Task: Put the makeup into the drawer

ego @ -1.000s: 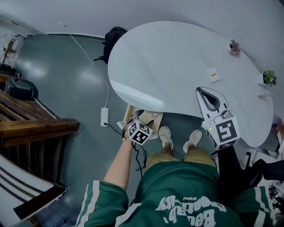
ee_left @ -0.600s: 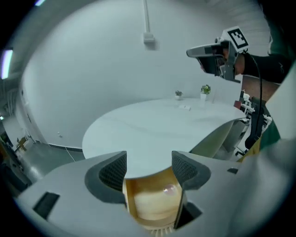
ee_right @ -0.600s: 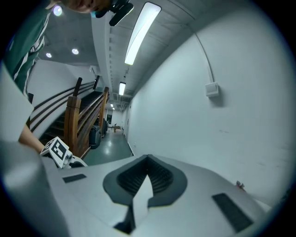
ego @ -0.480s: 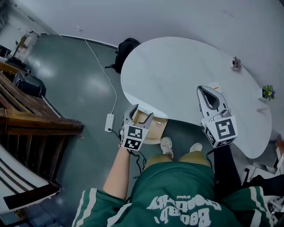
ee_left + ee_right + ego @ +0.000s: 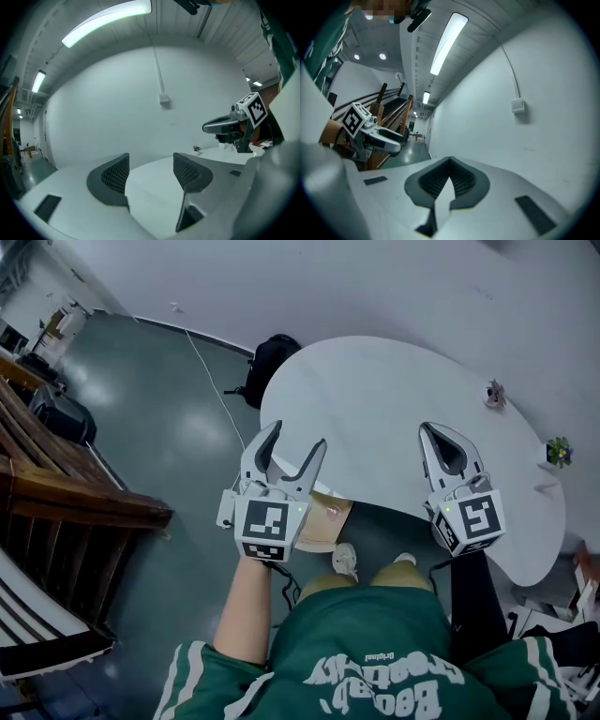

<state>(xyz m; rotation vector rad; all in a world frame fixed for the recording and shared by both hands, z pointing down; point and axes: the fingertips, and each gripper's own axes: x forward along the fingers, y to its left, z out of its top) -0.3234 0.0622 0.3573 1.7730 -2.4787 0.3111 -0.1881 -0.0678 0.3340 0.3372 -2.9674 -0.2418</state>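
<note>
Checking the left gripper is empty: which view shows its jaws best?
The left gripper view: it looks straight along the left gripper, jaws apart, nothing between them. The head view shows that gripper from above, jaws spread. The right gripper view catches that gripper sideways, small.

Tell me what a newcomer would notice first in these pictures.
Two handheld grippers dominate the head view: the left gripper, jaws wide apart and empty, and the right gripper, jaws together, both at the near edge of a big rounded white table. Under that edge, by the person's feet, sits a light wooden box.
</note>
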